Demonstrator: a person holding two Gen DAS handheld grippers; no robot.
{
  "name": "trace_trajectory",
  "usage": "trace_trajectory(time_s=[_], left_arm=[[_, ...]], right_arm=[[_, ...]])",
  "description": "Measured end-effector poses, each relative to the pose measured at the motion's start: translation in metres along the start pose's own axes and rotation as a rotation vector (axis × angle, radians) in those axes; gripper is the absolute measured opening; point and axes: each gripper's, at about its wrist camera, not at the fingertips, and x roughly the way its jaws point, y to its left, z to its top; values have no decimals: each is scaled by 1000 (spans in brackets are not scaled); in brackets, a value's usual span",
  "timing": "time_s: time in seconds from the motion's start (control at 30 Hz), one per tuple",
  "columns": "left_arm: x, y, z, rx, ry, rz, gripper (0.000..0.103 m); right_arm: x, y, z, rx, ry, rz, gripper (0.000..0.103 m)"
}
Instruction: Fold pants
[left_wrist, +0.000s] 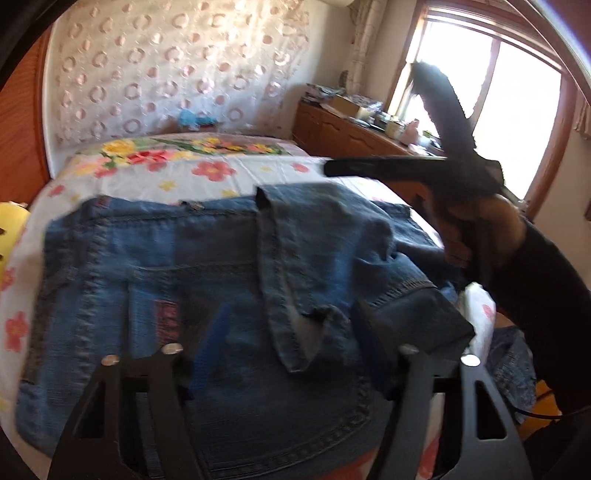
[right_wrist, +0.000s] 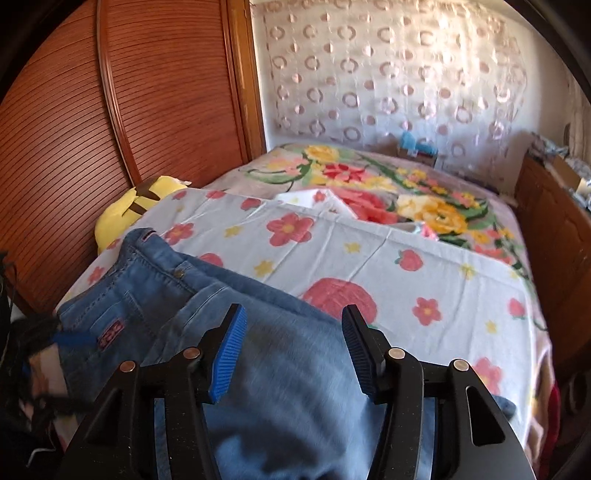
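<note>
Left wrist view: the jeans (left_wrist: 207, 280) lie spread on the flowered bedsheet (left_wrist: 177, 177), back pockets up, waistband along the far edge and running left to right. One folded-over leg strip (left_wrist: 280, 266) crosses the seat, pointing away toward the headboard. The left gripper (left_wrist: 291, 332) hangs just above the denim, jaws apart, nothing clamped; the picture is smeared, so whether a pad brushes the cloth I cannot tell. The other hand (left_wrist: 465, 236) holds its tool off to the right. The risk here, as I judge it: that loose strip slides off and the fold skews if a pad drags it.

Right wrist view: the right gripper (right_wrist: 291, 347) stands with blue pads (right_wrist: 229, 350) apart over pale denim, gripping nothing. The jeans' long axis runs from the waistband button (right_wrist: 180, 274) at far left down toward the camera. A yellow plush toy (right_wrist: 136, 210) sits beside the waistband; a careless sweep could snag it.
</note>
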Motion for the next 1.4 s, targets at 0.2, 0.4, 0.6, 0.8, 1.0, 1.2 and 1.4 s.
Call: trace_trajectory(time_s=[0.2,0.4,0.6,0.8,1.0,1.2,1.4], left_arm=[[14,-7,-14,-2,62,-40,46],[19,-17,-17,20,82,-66,17],[1,-24,-14,53,33,-59,9],[-41,-18,0,56,-69,-29,8],[-99,7,7,41,-179,41,8],[-146,41,2,15,-239,147,8],[-153,72,-17,-49,-212,209,8]], right_arm=[[30,2,10,30,82,87,56],[47,16,11,-22,156,77,12],[27,28,15,-49,61,74,2],[-12,46,17,-73,-86,75,1],[-37,77,32,-97,-209,115,1],[-36,112,44,-127,-266,157,1],[24,127,57,-152,-237,187,1]])
